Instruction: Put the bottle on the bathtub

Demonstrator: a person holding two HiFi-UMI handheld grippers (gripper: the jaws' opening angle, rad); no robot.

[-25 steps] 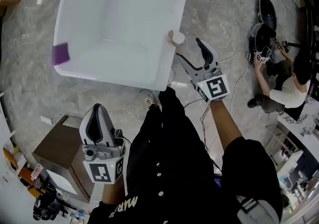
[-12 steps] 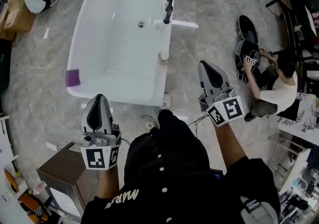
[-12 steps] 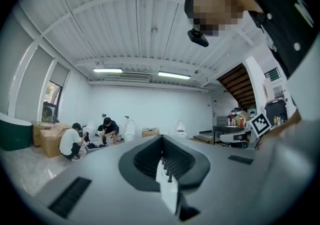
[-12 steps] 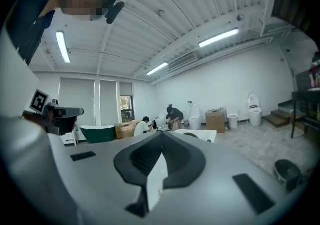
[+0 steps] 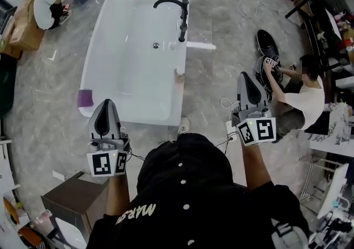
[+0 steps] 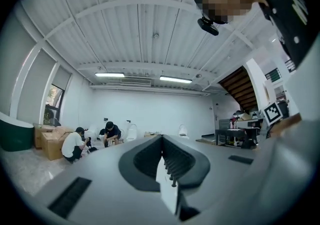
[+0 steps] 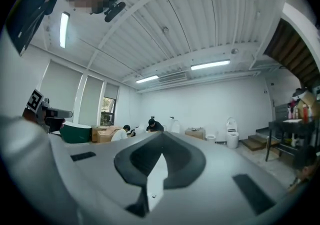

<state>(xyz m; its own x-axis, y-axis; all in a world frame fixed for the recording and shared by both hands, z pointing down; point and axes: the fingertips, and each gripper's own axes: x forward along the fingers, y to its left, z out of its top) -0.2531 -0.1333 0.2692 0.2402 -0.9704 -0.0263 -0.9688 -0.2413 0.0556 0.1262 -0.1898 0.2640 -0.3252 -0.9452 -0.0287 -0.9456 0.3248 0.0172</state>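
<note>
The bottle, small and pale with a light cap, stands on the right rim of the white bathtub, below the black faucet. My right gripper is shut and empty, held well to the right of the bottle and apart from it. In the right gripper view its jaws meet, pointing level into the room. My left gripper is also shut with nothing in it, over the tub's near end. The left gripper view shows it shut too.
A purple block sits on the tub's near left rim. A person crouches on the floor at the right beside black gear. A wooden cabinet stands at the lower left. More people and boxes are at the top left.
A second ago the right gripper stood open next to the bottle on the rim; it has since shut empty and drawn away to the right. Both grippers have risen, so the tub looks farther off.
</note>
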